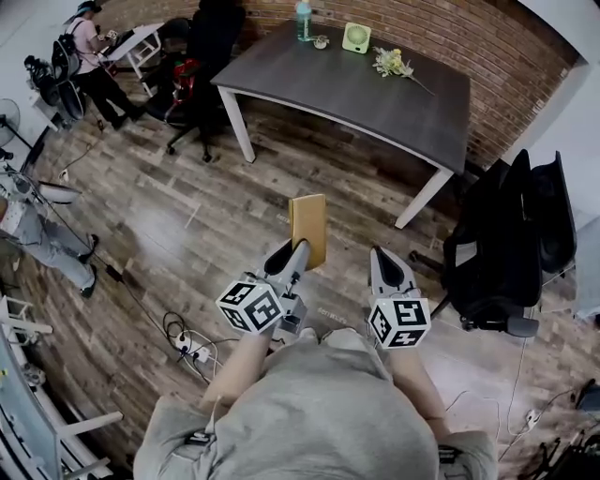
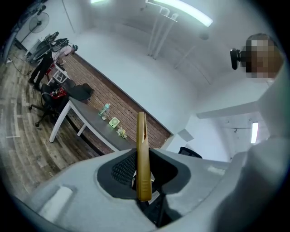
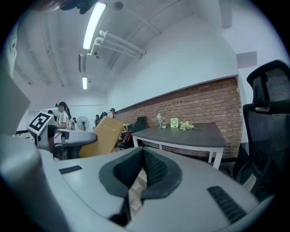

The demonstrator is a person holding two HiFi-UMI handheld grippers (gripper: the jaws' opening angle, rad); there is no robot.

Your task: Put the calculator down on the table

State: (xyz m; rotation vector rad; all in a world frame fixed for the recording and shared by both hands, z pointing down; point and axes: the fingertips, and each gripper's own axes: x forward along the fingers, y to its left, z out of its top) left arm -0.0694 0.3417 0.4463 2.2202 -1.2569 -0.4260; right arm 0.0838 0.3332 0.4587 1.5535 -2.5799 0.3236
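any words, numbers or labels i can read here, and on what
No readable text anywhere.
calculator: plain yellow side shows, no print visible.
marker cubes: black-and-white patterns only, no letters.
bottle: too small to read.

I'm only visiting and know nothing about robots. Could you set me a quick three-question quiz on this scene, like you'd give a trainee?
1. Multiple choice: what is clamped in the left gripper?
A) a mug
B) a flat yellow calculator
C) a book
2. True or false: the calculator already lies on the grey table.
3. Short answer: what does the right gripper hold?

Key
1. B. Its jaws are closed on the calculator's lower end.
2. False. It is held up over the wooden floor, well short of the table.
3. Nothing. Its jaws are together with nothing between them.
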